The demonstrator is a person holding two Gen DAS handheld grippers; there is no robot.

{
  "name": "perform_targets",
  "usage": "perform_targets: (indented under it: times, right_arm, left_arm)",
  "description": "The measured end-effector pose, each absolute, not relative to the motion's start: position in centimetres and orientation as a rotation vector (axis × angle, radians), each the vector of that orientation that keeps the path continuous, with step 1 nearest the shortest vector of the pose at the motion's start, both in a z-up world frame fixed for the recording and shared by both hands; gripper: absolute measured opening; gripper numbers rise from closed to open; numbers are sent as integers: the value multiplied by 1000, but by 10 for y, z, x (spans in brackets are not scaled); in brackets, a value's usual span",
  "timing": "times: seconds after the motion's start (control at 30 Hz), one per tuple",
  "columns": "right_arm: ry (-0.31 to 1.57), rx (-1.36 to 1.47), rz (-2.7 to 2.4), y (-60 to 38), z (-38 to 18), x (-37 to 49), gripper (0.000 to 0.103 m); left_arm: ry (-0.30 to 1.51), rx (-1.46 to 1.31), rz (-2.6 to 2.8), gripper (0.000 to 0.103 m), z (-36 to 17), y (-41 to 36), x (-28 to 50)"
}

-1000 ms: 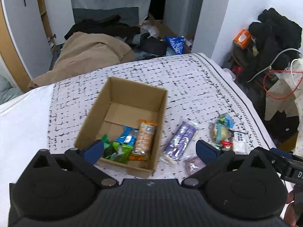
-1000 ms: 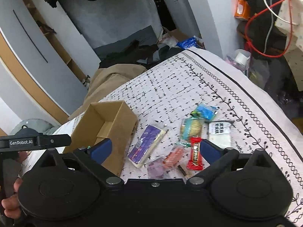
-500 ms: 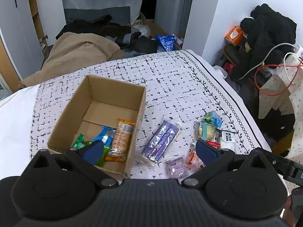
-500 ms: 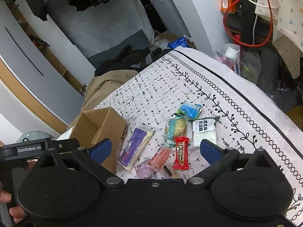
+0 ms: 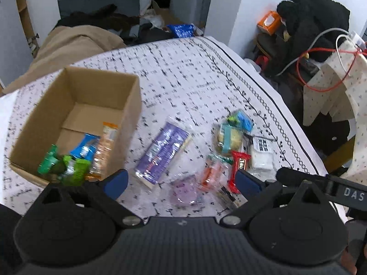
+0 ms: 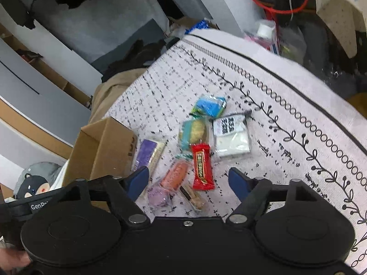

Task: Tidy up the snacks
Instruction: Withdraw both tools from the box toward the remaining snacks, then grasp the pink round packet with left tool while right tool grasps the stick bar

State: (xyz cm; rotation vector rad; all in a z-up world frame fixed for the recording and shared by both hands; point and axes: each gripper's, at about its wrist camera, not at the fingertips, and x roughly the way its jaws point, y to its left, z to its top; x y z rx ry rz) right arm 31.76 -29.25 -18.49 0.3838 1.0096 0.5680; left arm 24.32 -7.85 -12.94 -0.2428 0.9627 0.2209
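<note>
A brown cardboard box [image 5: 128,84] [image 6: 107,142] stands on the patterned cloth with several wrapped snacks inside, among them green packets [image 5: 66,165] and an orange-topped bar [image 5: 104,146]. Right of it lie loose snacks: a purple pack [image 5: 161,149] [image 6: 146,153], a red bar [image 5: 239,162] [image 6: 201,165], a white pack [image 5: 261,153] [image 6: 231,135], a blue packet [image 5: 243,120] [image 6: 209,106], a teal cookie pack [image 6: 193,133], a pink-orange sausage [image 6: 175,176] and a lilac sweet [image 5: 184,191] [image 6: 158,197]. My left gripper [image 5: 181,181] is open above the lilac sweet. My right gripper [image 6: 189,180] is open over the red bar and sausage.
The cloth [image 6: 286,105] covers a bed-like surface whose edge drops off at the right. Beyond it are a dark coat [image 5: 314,23], red and white cables [image 5: 321,68] and a tan blanket [image 5: 75,43] at the far left. A plush toy [image 6: 34,183] sits low left.
Both grippers have moved closer and lower toward the loose snacks, and the views have swung right. The right gripper now looks steeply down on the red bar. Nothing was picked up.
</note>
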Motion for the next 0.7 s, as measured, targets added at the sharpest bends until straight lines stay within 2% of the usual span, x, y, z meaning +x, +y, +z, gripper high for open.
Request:
perform_targets:
  times: [0.13,0.23,0.3,0.47,0.7]
  right_arm:
    - [1037,364,591,-286,-194,320,66]
    - [1059,355,607,-282,-202,322,58]
    - [1072,331,614,-277,-207,323,53]
    - [1101,277,630,-266,-217,326,48]
    - [1136,181,642,-249,-231,327,44]
  left_arm:
    - [982,-259,209,91,-146,-81,250]
    - [1010,-273,219,80,-159,-79,256]
    - [1029,-284,219,69,-169,-78,258]
    - [1067,-301,225,63,-190,-76,263]
    - [1085,-305,227,63,-207,-76,272]
